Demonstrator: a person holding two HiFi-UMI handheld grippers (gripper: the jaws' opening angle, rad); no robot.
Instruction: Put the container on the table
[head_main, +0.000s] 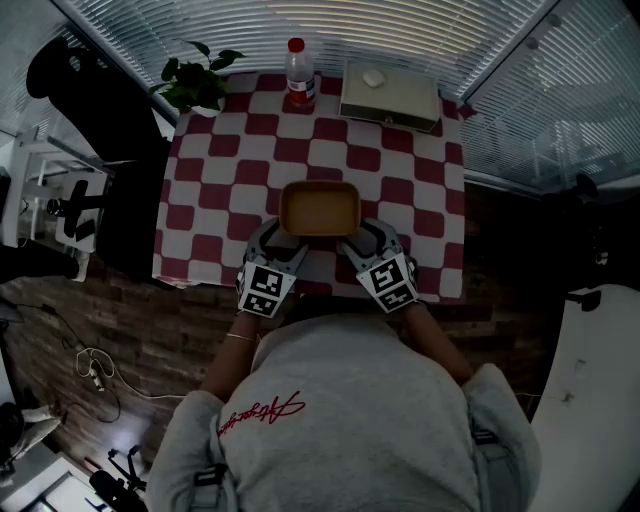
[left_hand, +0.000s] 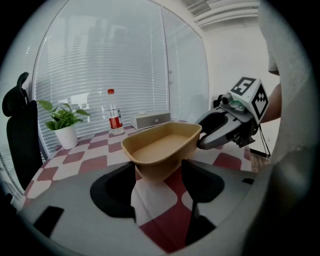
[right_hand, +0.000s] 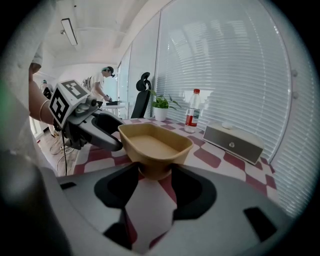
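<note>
A tan, open container (head_main: 320, 208) sits over the near middle of the red-and-white checked table (head_main: 410, 190). Both grippers hold it at its near end. My left gripper (head_main: 283, 238) is shut on the near left corner, with the tub's wall between its dark jaws (left_hand: 159, 172). My right gripper (head_main: 358, 238) is shut on the near right corner (right_hand: 155, 175). The container (left_hand: 162, 145) is empty and level. Its base (right_hand: 152, 172) is close to the cloth, but I cannot tell whether it touches. Each gripper view shows the other gripper at the rim.
At the table's far edge stand a potted plant (head_main: 195, 80), a clear bottle with a red cap (head_main: 299, 72) and a white box (head_main: 390, 95) with a small white object on top. A black chair (head_main: 90, 90) is left of the table. Window blinds run behind.
</note>
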